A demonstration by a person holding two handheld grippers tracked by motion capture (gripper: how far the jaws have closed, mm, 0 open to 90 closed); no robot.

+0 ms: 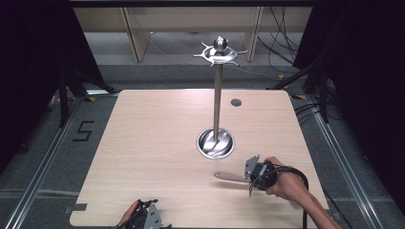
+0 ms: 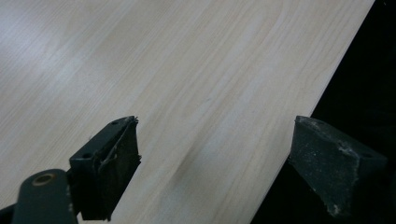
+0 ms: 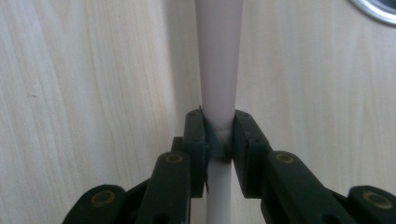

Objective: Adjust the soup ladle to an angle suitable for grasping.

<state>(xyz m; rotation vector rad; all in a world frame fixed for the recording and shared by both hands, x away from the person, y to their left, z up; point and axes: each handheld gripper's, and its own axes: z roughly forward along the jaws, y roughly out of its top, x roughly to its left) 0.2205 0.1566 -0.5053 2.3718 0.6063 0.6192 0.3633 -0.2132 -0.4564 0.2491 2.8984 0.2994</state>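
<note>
Right gripper [image 1: 251, 177] jaws closed on a pale pink utensil handle [image 3: 218, 70], held low over the bench [image 1: 157, 143], just in front of the steel stand [image 1: 217, 95] base. Left gripper [image 2: 215, 163] jaws wide open, empty, at near bench edge. Step: carrying utensil. Next, probably: raise it to a top hook, keeping grip firm

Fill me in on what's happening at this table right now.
A person works at a light wooden table with a gripper in each hand. The right gripper is shut on a pale pinkish utensil handle, holding it low over the table in front of the round base of a tall silver metal stand with hooks around its top. The left gripper is open, idle by the table's near edge, holding nothing.
</note>
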